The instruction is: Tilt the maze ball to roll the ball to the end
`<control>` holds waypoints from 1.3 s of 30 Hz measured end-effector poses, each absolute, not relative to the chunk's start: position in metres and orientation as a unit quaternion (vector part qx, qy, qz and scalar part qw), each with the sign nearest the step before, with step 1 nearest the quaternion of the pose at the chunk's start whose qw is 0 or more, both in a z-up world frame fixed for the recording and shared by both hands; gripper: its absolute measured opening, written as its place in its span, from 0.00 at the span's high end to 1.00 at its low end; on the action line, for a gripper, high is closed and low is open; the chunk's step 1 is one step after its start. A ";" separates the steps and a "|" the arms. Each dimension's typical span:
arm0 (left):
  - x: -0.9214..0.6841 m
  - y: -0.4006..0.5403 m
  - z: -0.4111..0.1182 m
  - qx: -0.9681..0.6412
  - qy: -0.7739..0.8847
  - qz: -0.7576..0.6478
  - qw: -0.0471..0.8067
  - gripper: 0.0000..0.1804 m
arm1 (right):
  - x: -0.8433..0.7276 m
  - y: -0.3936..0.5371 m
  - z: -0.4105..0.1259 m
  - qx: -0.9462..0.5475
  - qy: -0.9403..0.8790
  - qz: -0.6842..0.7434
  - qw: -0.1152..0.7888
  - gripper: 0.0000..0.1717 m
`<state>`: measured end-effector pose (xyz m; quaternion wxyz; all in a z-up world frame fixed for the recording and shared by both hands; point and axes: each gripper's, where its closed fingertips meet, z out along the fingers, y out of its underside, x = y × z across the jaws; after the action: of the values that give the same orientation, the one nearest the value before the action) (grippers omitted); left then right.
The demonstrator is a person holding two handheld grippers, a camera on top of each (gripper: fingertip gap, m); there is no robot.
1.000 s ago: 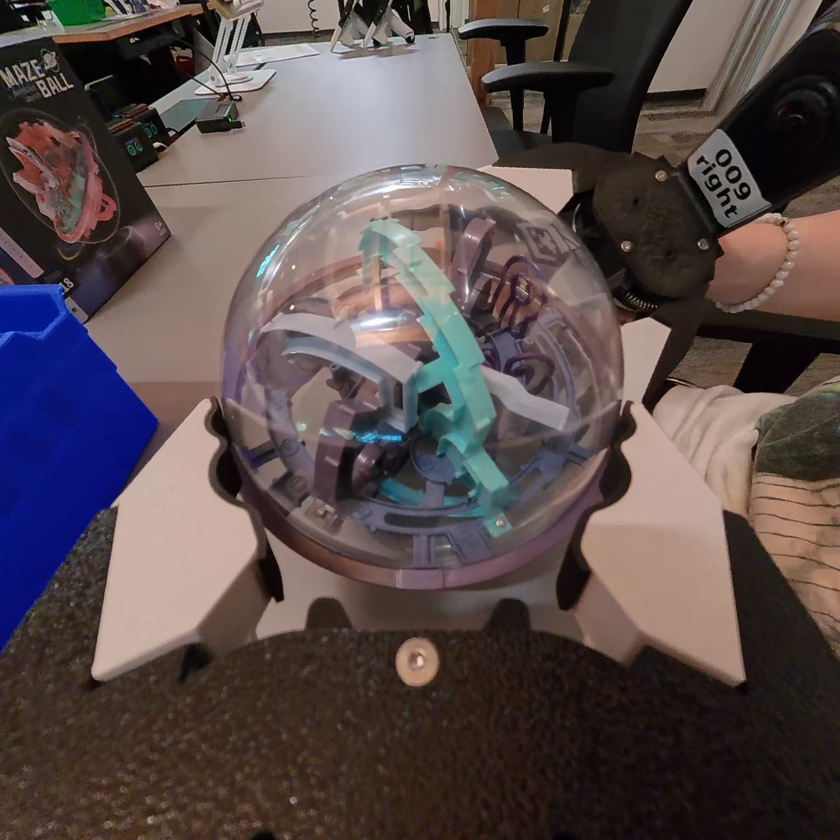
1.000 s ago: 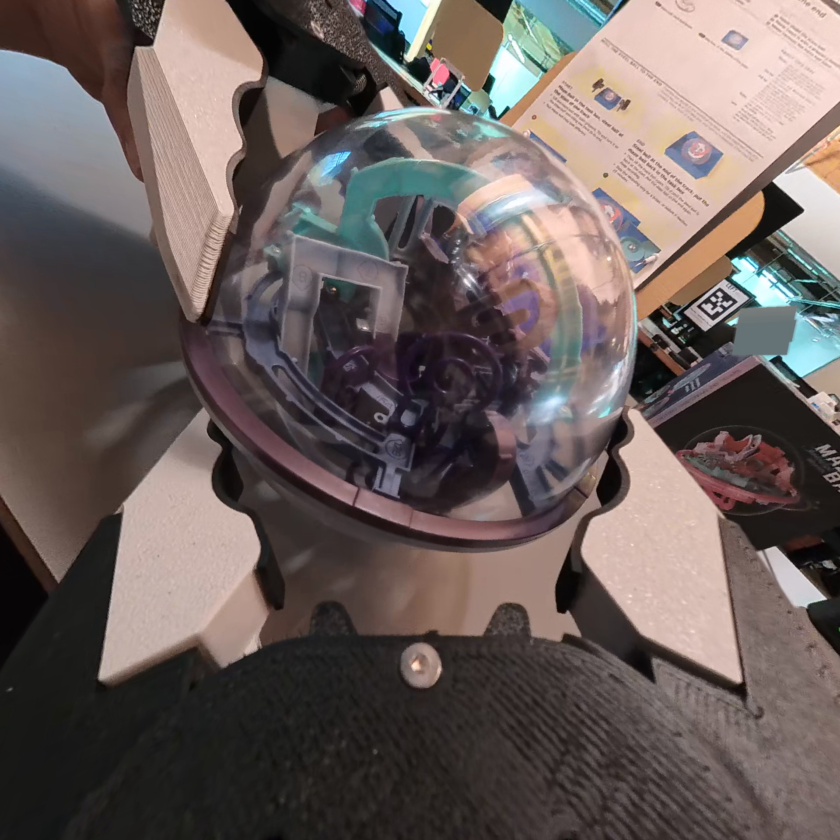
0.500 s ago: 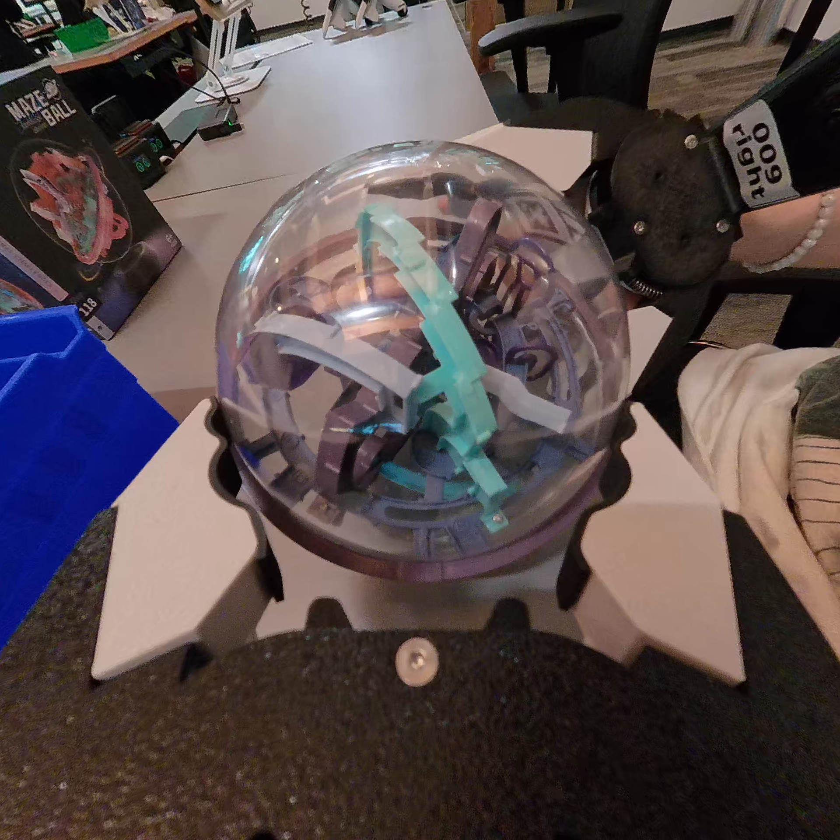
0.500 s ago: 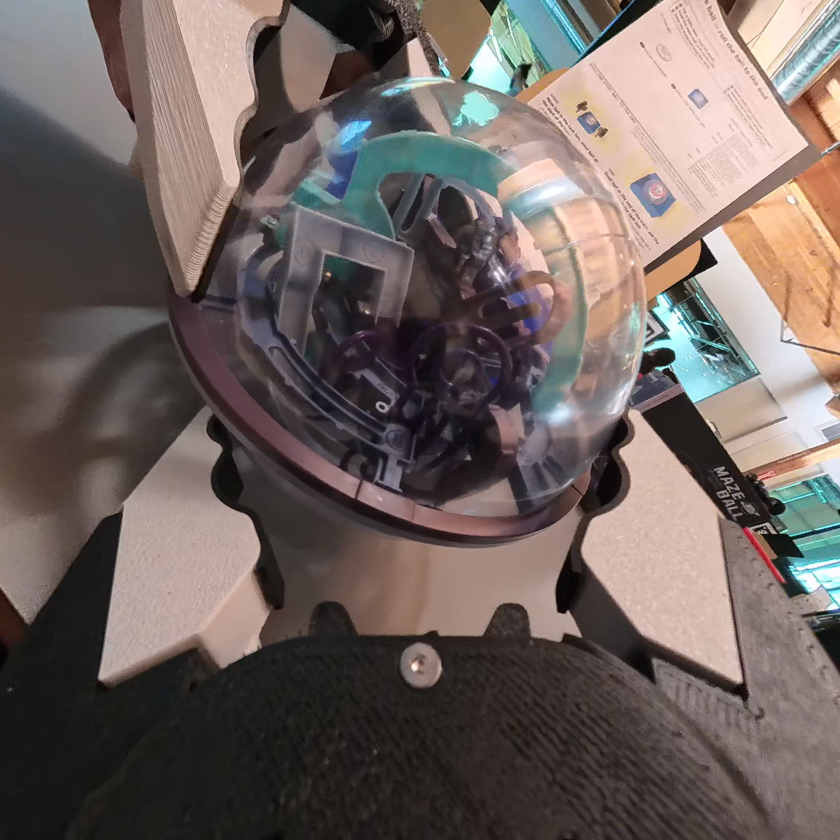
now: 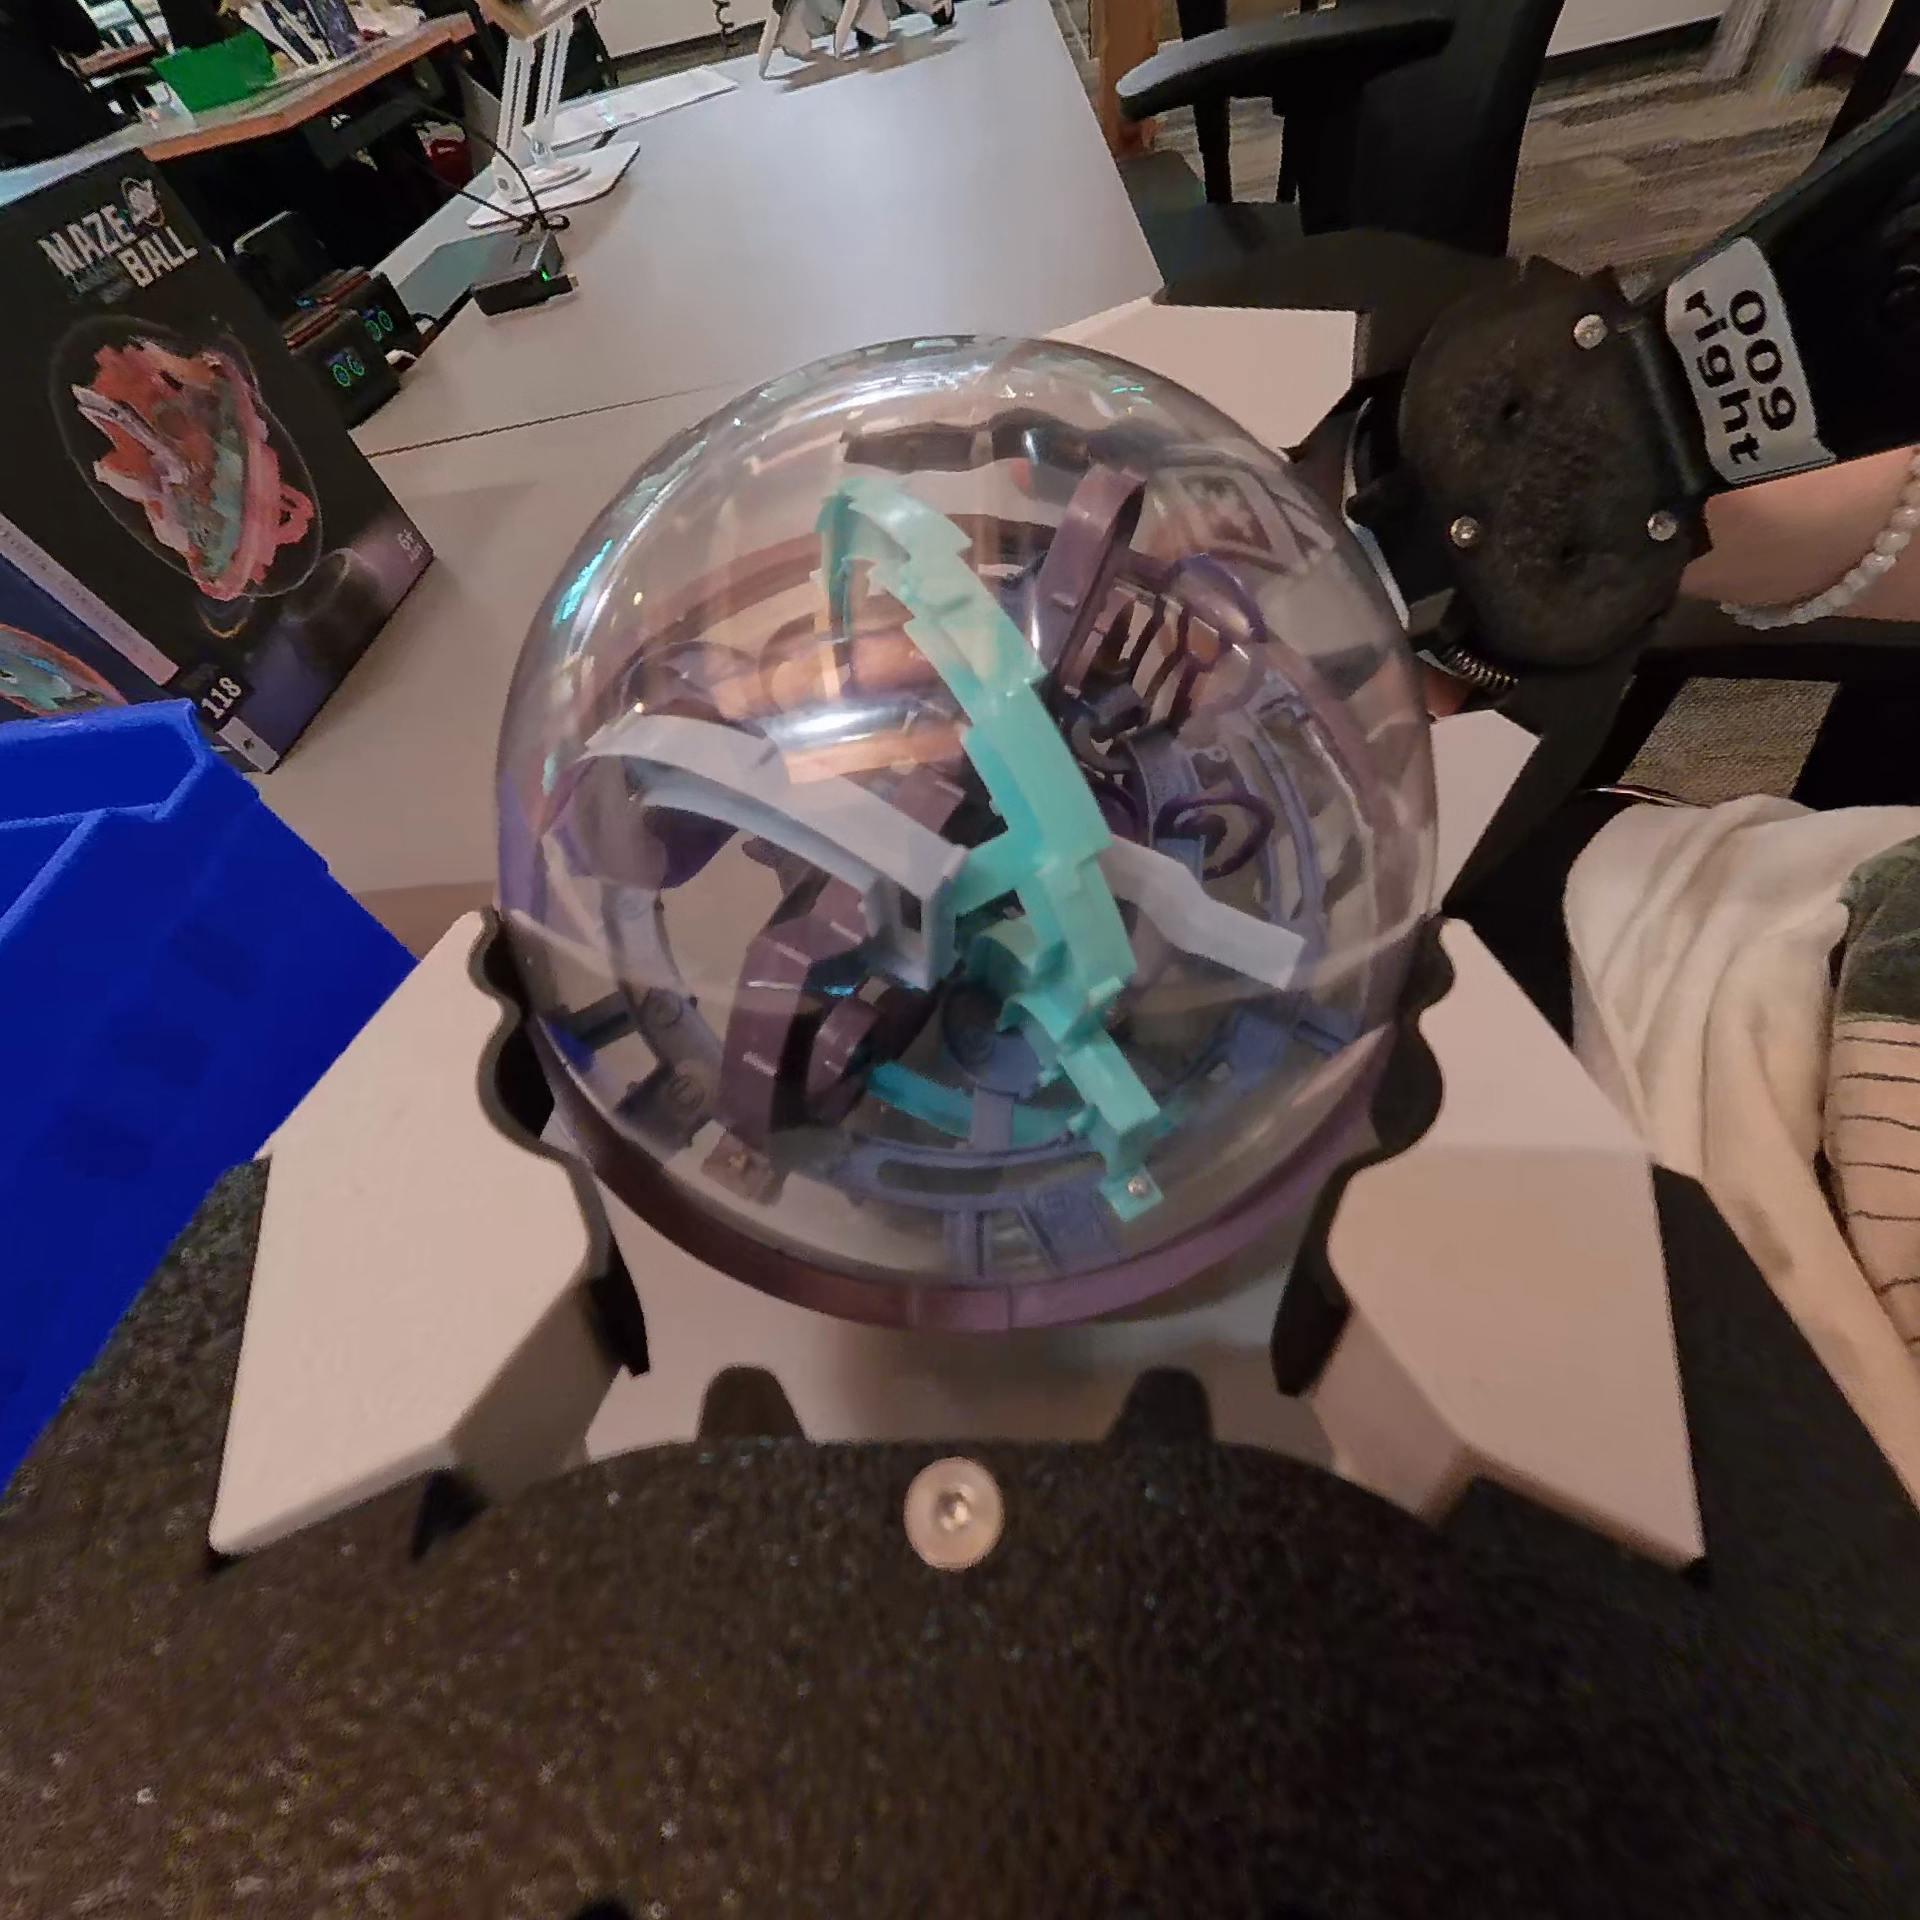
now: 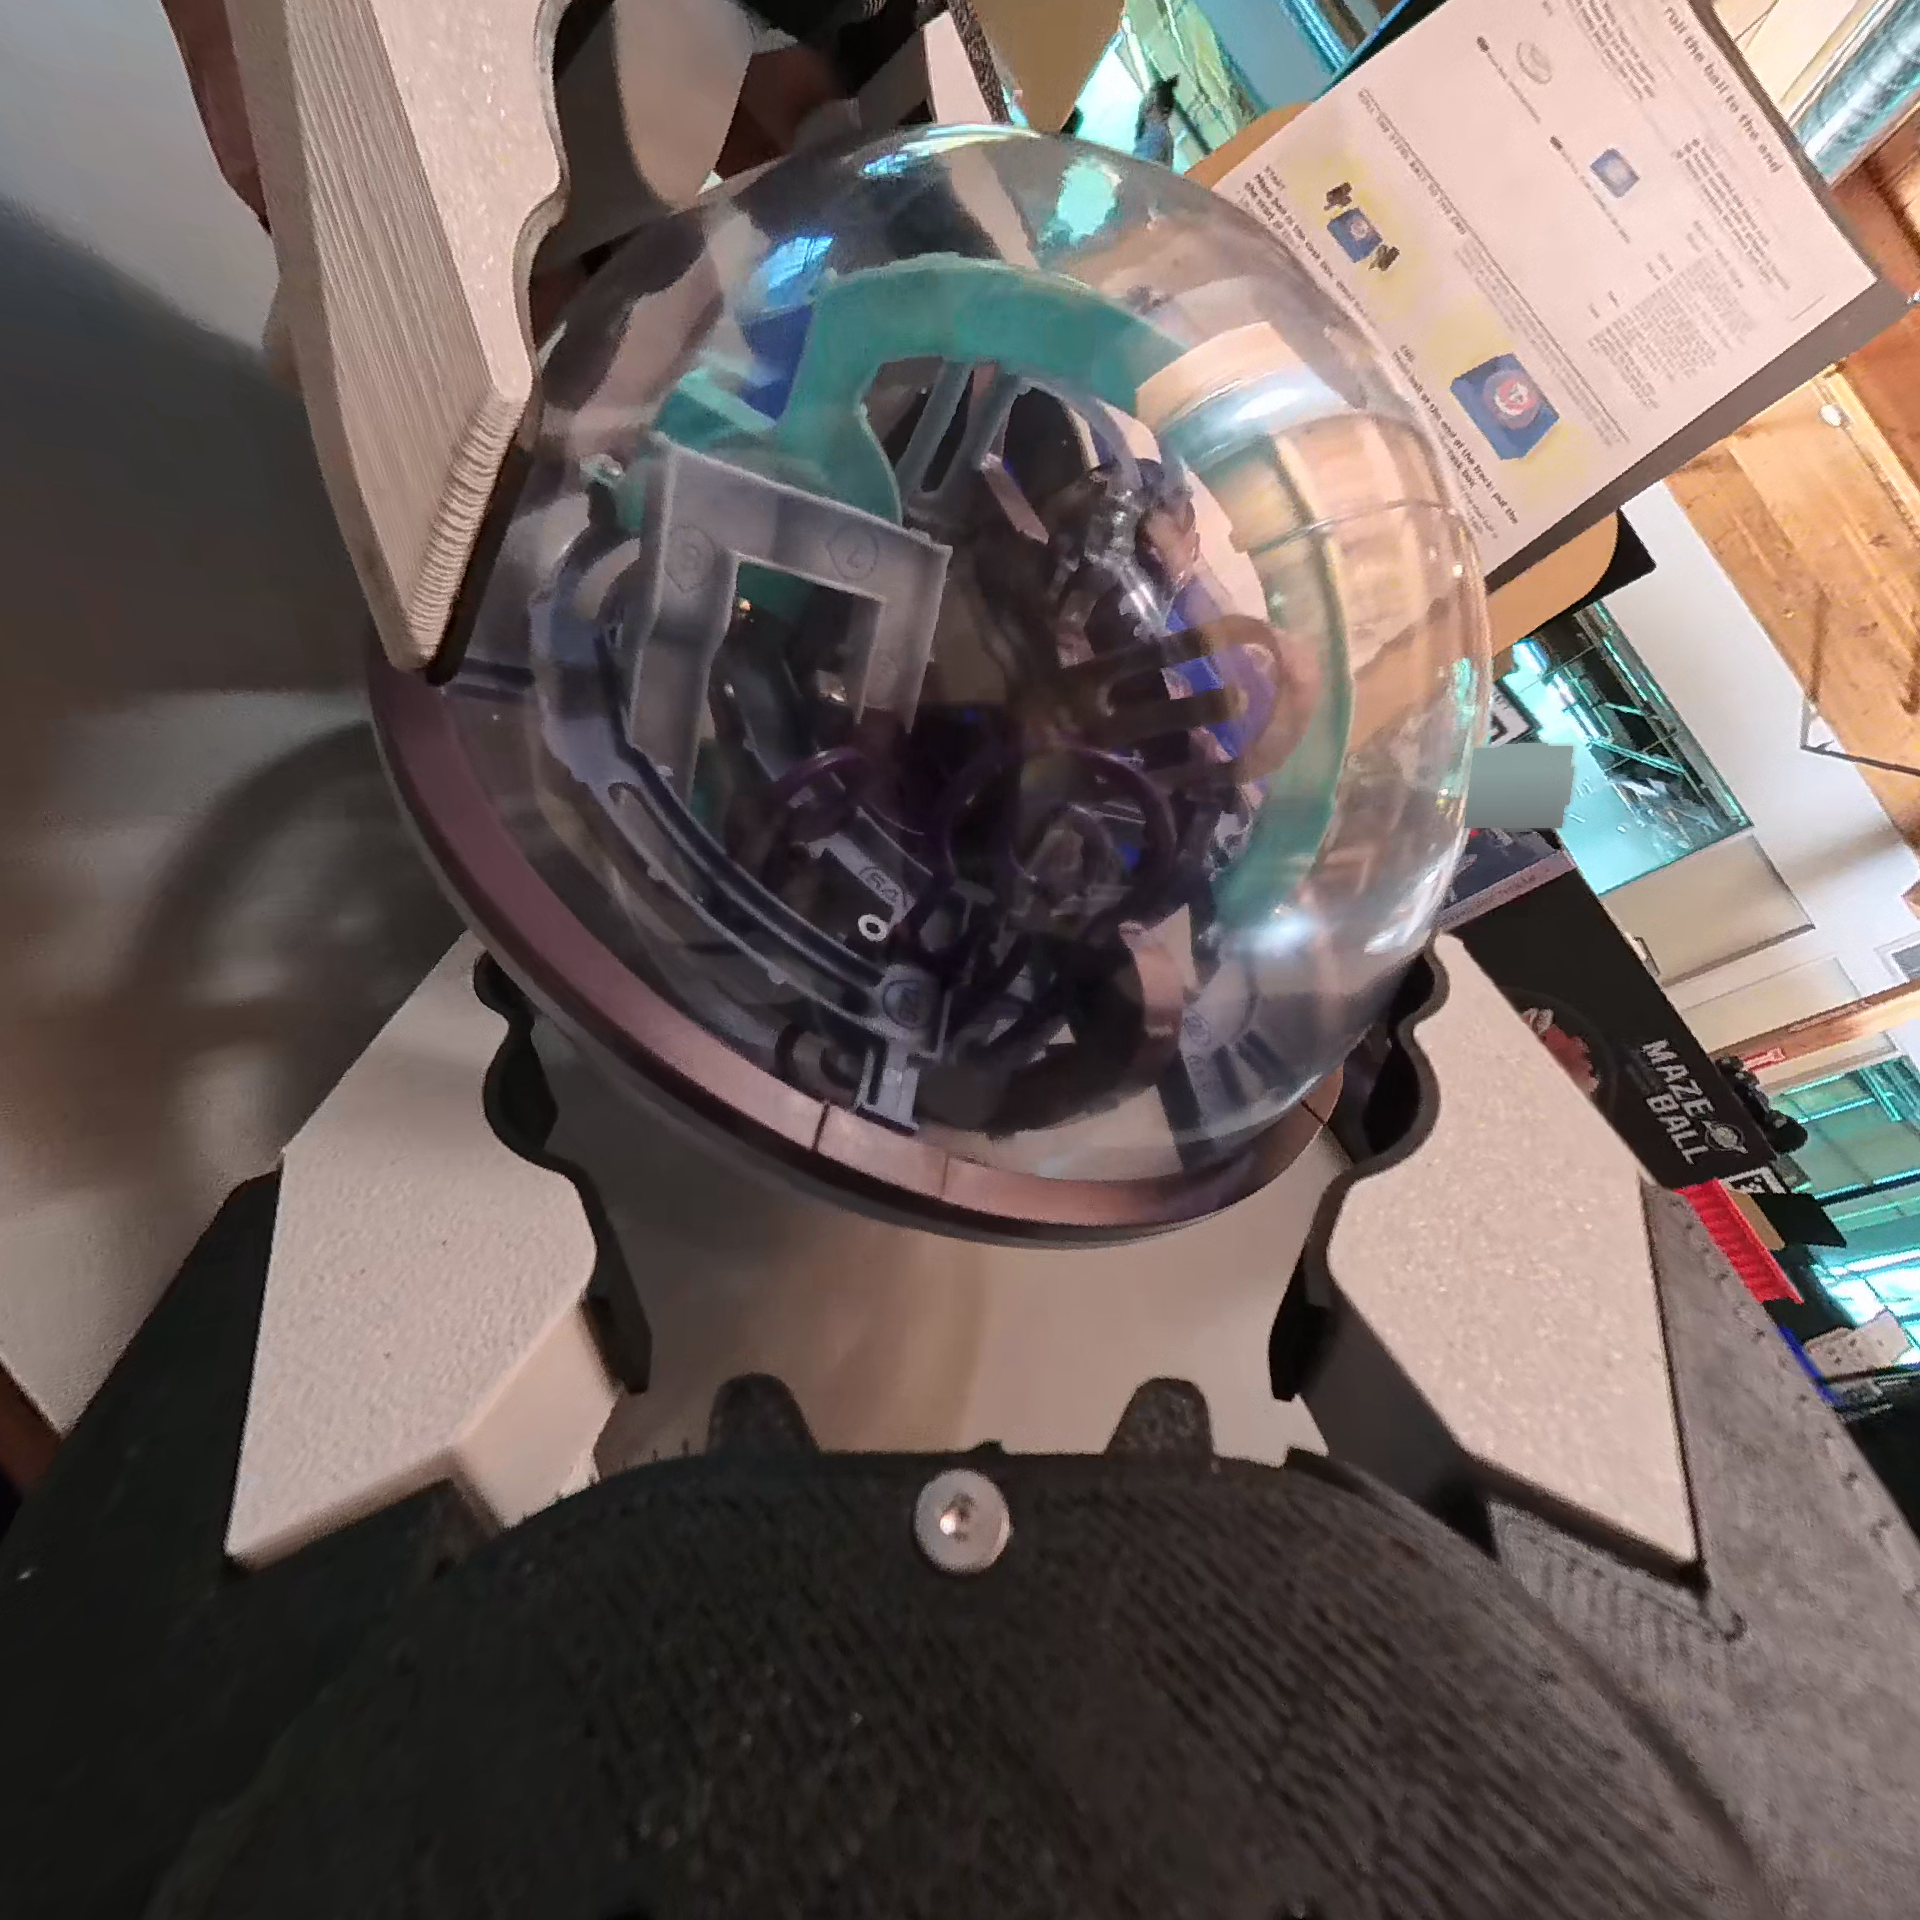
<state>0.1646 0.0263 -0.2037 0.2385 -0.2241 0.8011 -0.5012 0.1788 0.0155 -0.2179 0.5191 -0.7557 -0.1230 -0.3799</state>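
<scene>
The clear maze ball [image 5: 966, 831] sits clamped between the wide-spread white fingers [image 5: 416, 1195] of the left gripper [image 5: 961, 966] and likewise those of the right gripper [image 6: 961, 997] (gripping from the far side), above the grey table [image 5: 831, 229], with a blue bin [image 5: 135, 987] and black box [image 5: 156, 468] nearby.

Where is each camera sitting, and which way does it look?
Left wrist view: on the left gripper, looking along its fingers over the grey table; the right gripper and a braceleted wrist show.
Right wrist view: on the right gripper, tilted towards a printed sheet; a left gripper finger shows.
Both share the clear plastic maze ball, clamped between pale fingers.
</scene>
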 end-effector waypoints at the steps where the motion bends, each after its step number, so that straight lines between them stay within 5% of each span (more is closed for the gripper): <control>1: 0.165 0.026 -0.204 -0.224 0.801 -0.502 0.239 0.13 | 0.179 0.015 -0.218 -0.757 -0.122 -0.380 0.518 0.09; 39: 0.168 0.031 -0.183 -0.305 0.739 -0.581 0.155 0.13 | 0.177 0.009 -0.245 -0.855 -0.074 -0.248 0.450 0.17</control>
<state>0.1679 0.0312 -0.1825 0.1555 -0.3046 0.7388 -0.5807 0.1765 0.0089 -0.2453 0.4499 -0.8548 -0.0743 -0.2476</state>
